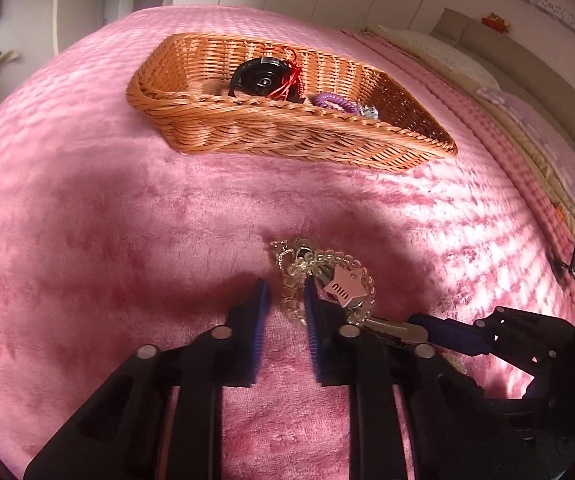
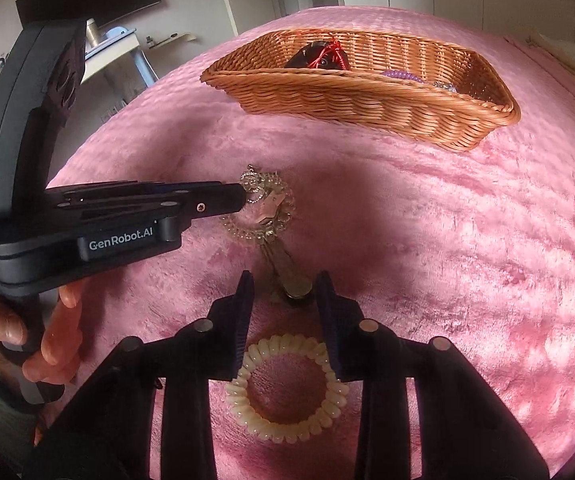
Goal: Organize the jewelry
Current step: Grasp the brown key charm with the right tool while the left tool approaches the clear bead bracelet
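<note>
A clear spiral hair tie with a pink star charm (image 1: pixel 343 286) and a chain lies on the pink bedspread; it also shows in the right wrist view (image 2: pixel 265 210). My left gripper (image 1: pixel 285 288) is open, its fingers astride one side of the tie's loop. My right gripper (image 2: pixel 285 280) is open around the metal key end (image 2: pixel 297 284) attached to it. A cream spiral hair tie (image 2: pixel 287 390) lies under the right gripper. A wicker basket (image 1: pixel 287 136) at the back holds a black round item (image 1: pixel 261 78) with red string and a purple spiral tie (image 1: pixel 333 102).
The pink bedspread (image 1: pixel 87 220) covers the whole bed. Pillows (image 1: pixel 447 52) lie at the far right. The basket also shows in the right wrist view (image 2: pixel 367 96). A hand (image 2: pixel 47 332) holds the left gripper's body (image 2: pixel 87 216).
</note>
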`<state>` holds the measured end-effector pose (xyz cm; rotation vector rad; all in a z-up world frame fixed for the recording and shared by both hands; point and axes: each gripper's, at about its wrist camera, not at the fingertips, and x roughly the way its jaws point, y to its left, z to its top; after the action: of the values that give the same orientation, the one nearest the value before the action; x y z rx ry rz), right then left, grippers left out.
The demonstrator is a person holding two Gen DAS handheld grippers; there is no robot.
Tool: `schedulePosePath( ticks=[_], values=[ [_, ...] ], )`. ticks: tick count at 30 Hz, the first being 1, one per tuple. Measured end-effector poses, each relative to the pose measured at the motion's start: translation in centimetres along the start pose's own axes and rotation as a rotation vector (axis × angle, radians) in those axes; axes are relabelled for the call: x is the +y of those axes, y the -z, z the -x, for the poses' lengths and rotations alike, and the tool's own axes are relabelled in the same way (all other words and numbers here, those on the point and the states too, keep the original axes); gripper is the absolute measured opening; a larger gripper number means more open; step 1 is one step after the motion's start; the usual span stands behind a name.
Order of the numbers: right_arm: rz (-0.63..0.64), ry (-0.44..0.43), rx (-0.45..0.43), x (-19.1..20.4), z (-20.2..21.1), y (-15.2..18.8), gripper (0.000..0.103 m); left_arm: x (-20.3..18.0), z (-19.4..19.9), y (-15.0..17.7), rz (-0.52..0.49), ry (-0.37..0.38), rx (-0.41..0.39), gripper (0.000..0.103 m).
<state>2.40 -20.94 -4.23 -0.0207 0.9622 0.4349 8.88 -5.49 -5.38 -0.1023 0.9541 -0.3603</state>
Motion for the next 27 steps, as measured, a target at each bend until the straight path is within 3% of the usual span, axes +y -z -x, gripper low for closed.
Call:
schedulePosePath(
  ticks=[7, 17, 22, 27],
  values=[
    [0.005, 0.048, -0.031, 0.1, 0.5, 0.0, 0.021, 1.1, 1.4, 0.6, 0.025, 0.004, -0.025, 0.007],
    [-0.152, 0.153, -0.098, -3.5, 2.3, -0.1, 0.021, 4.4, 4.0, 2.3, 0.064, -0.005, -0.020, 0.007],
    [-0.166, 0.165, -0.074, -3.9, 1.6, 0.1, 0.021, 5.6, 4.3, 3.0, 0.088, -0.012, 0.007, 0.008],
    [-0.146, 0.139, -0.053, -3.3, 1.0, 0.4, 0.021, 5.1, 4.5, 3.3, 0.043, -0.048, 0.002, 0.008]
  ],
)
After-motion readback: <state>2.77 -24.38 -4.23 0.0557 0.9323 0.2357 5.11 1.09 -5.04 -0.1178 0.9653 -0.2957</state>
